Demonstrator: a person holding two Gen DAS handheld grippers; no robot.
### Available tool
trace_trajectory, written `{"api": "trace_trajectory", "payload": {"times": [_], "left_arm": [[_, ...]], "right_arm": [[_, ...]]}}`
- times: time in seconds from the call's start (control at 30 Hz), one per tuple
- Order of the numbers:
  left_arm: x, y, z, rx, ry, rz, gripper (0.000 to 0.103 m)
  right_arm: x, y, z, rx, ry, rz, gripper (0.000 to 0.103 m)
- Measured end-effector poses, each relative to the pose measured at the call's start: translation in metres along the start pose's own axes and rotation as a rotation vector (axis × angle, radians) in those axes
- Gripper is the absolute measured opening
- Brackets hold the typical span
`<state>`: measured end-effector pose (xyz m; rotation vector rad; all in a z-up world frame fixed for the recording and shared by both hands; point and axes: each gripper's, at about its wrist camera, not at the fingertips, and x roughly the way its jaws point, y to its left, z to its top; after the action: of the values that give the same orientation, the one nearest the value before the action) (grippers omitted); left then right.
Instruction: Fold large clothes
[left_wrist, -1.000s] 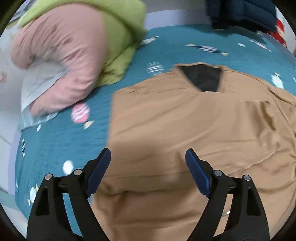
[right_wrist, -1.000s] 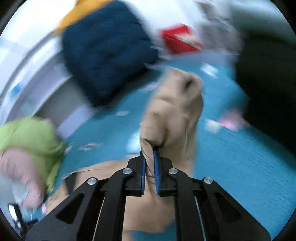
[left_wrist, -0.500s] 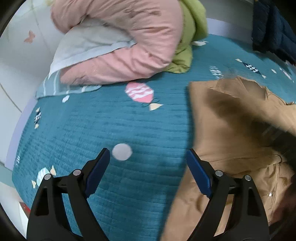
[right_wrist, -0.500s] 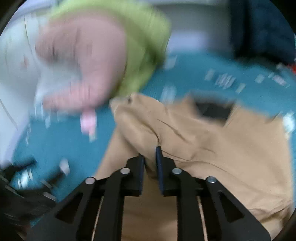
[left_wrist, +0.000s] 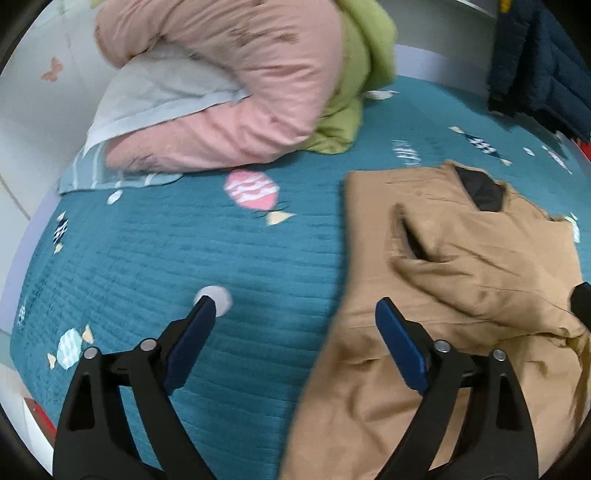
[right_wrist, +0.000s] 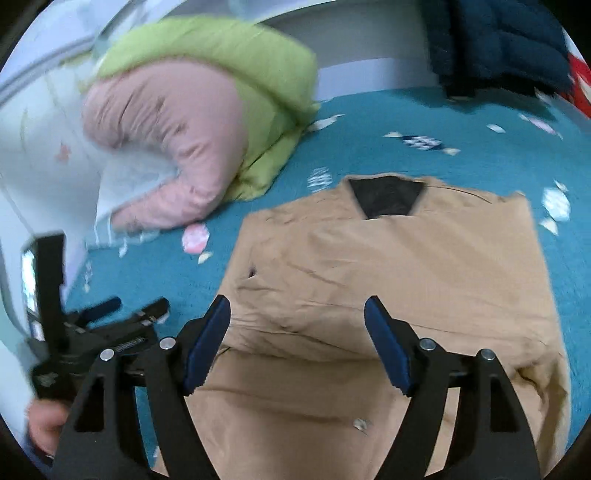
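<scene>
Half a second ago the right gripper (right_wrist: 295, 347) pinched a fold of the tan jacket (right_wrist: 406, 266); now its jaws stand wide apart with nothing between them, and the sleeve lies dropped across the jacket's front. The left gripper (left_wrist: 295, 343) is spread as it was, over much the same patch of bed, though the jacket's dark shadow has gone.

In the left wrist view, from left to right: the pink quilt (left_wrist: 229, 74) and green quilt (left_wrist: 354, 85) are piled at the far left of the teal bedspread (left_wrist: 155, 251). The left finger hangs over bare bedspread, near a white dot. The right finger hangs over the jacket's (left_wrist: 461, 258) left edge. The jacket spreads right and far of the gripper, its sleeve folded over the chest, its black collar lining (left_wrist: 484, 192) at the far end. A dark blue coat (left_wrist: 535, 70) hangs at the far right.

In the right wrist view, the left gripper (right_wrist: 107, 314) shows at the near left, beside the jacket's left edge, a hand (right_wrist: 44, 421) under it. The right gripper hovers over the jacket's near half; the garment lies flat ahead, collar lining (right_wrist: 384, 199) far, hem under the fingers
</scene>
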<state>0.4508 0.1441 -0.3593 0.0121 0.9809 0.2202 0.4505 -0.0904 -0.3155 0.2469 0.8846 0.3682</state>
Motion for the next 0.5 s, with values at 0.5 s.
{"api": "trace_trajectory", "payload": {"times": [0.5], "left_arm": [[0.034,-0.081,0.014,0.181,0.065,0.044,0.089]], "right_arm": [[0.028,-0.129,-0.026,0.209,0.229,-0.169,0.072]]}}
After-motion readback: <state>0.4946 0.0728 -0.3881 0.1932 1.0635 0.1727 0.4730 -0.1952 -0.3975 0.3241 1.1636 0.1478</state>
